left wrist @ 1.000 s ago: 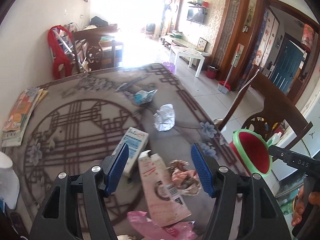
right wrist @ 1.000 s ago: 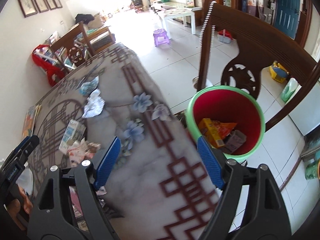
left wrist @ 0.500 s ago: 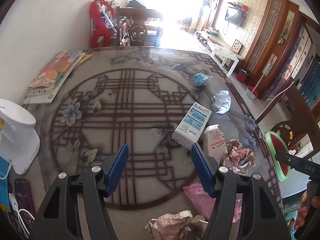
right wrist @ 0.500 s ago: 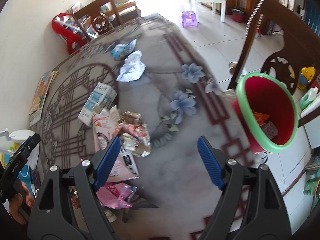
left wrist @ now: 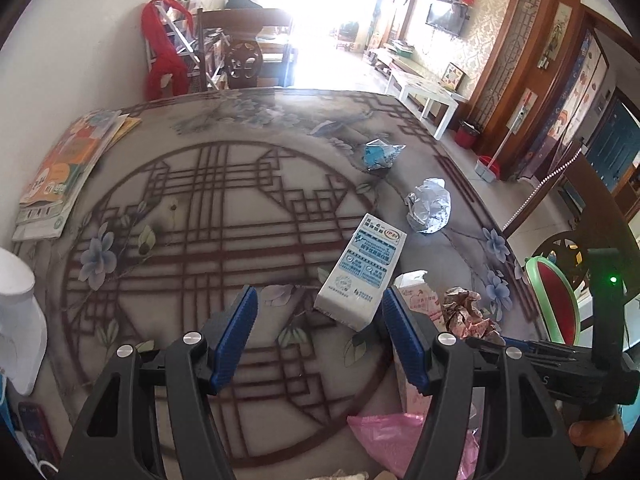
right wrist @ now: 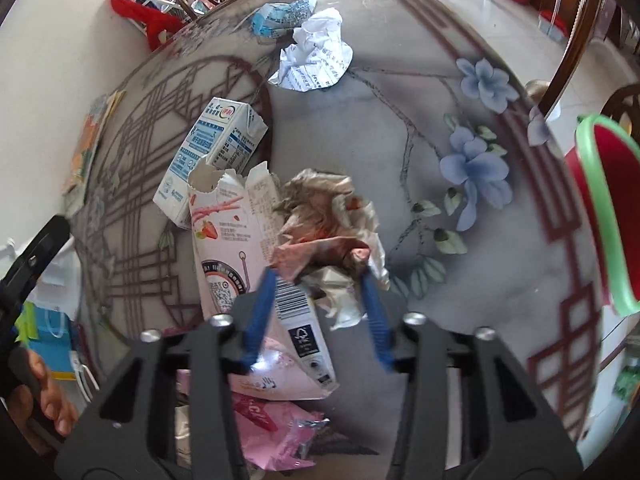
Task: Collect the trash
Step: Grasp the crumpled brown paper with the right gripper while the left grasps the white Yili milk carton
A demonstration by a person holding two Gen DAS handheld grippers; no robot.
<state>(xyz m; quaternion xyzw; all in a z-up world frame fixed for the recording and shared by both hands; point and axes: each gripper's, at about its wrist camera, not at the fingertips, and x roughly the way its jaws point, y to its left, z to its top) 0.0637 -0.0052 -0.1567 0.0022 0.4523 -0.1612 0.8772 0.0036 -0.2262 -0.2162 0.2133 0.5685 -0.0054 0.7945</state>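
The right gripper [right wrist: 318,300], jaws open over bare table half a second ago, has just been closing around the crumpled wrapper [right wrist: 324,224] lying near the table's [right wrist: 500,272] right edge, so binning looks next, while the left gripper [left wrist: 318,330] hangs apart, empty.

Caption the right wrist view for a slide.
Right gripper, just closing, straddles a crumpled brown wrapper beside a torn pink carton.

The table [left wrist: 224,240] holds a blue milk box [left wrist: 362,270] just ahead of the left jaws, crumpled paper [left wrist: 428,205] farther off.
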